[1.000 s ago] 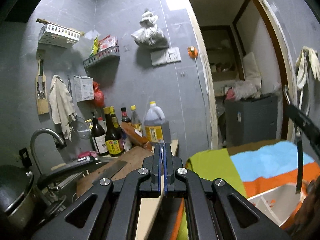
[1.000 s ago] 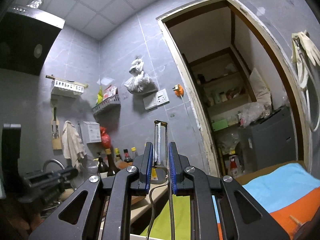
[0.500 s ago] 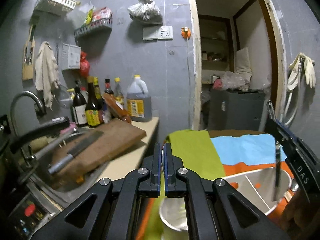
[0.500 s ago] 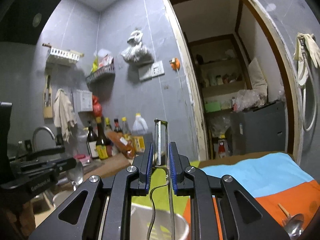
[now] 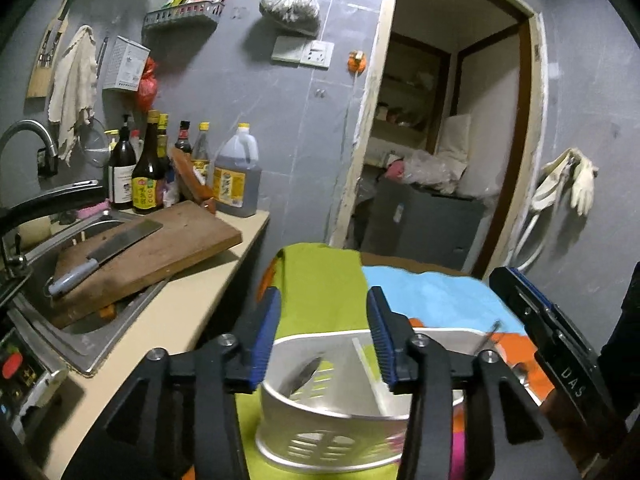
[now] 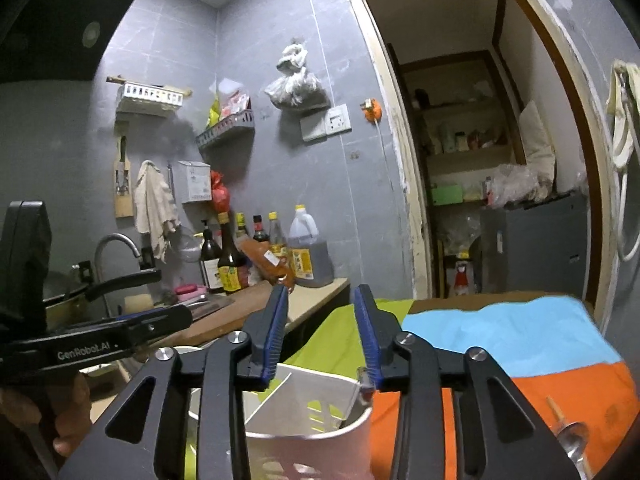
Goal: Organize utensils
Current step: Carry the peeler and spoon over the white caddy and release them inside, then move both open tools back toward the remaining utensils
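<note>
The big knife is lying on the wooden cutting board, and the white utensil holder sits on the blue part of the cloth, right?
Not quite. The knife does lie on the wooden cutting board, but the white utensil holder sits on the green part of the cloth, not the blue part. The left wrist view shows it.

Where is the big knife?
In the left wrist view, the steel cleaver lies at far left on the brown wooden chopping board, resting over the sink.

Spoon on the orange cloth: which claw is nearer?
Right. The right claw is over the white caddy, beside the spoon; the left claw is across the caddy.
</note>
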Demonstrator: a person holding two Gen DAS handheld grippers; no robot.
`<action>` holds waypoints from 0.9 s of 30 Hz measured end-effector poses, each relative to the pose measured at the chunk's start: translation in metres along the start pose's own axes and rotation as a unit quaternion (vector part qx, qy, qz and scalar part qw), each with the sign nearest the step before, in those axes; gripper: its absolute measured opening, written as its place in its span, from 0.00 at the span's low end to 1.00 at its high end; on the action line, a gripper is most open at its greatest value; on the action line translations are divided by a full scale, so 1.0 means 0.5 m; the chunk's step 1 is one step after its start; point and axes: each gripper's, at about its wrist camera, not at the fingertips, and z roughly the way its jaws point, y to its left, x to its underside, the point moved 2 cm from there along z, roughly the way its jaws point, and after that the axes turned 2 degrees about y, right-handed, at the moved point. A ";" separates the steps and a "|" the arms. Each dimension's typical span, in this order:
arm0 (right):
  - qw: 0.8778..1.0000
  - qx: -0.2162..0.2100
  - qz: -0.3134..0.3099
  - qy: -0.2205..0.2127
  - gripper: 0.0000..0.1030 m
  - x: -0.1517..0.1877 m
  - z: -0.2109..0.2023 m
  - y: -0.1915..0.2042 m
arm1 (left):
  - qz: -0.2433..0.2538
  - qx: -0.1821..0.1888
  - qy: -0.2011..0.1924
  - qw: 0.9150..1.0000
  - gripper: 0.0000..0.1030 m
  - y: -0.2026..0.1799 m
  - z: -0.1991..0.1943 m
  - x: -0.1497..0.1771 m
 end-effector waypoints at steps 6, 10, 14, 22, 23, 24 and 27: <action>1.000 0.017 0.001 -0.022 0.69 -0.044 -0.067 -0.029 | -0.001 0.025 -0.035 0.999 0.63 -0.052 -0.042 -0.017; 0.997 0.045 -0.019 -0.055 0.91 -0.067 -0.132 -0.059 | 0.006 0.034 -0.067 0.997 0.77 -0.104 -0.069 -0.019; 0.993 0.080 -0.040 -0.071 1.00 -0.075 -0.193 -0.093 | 0.019 0.035 -0.089 0.995 0.90 -0.152 -0.086 -0.014; 0.986 0.145 -0.063 -0.059 1.00 -0.063 -0.285 -0.175 | 0.054 0.047 -0.078 0.994 0.95 -0.253 -0.078 0.031; 0.985 0.153 -0.062 -0.054 1.00 -0.059 -0.294 -0.189 | 0.059 0.046 -0.076 0.994 0.95 -0.263 -0.075 0.039; 0.984 0.161 -0.061 -0.049 1.00 -0.055 -0.300 -0.202 | 0.066 0.045 -0.073 0.994 0.95 -0.274 -0.070 0.047; 0.982 0.178 -0.052 -0.029 1.00 -0.039 -0.313 -0.238 | 0.080 0.044 -0.053 0.994 0.95 -0.306 -0.050 0.076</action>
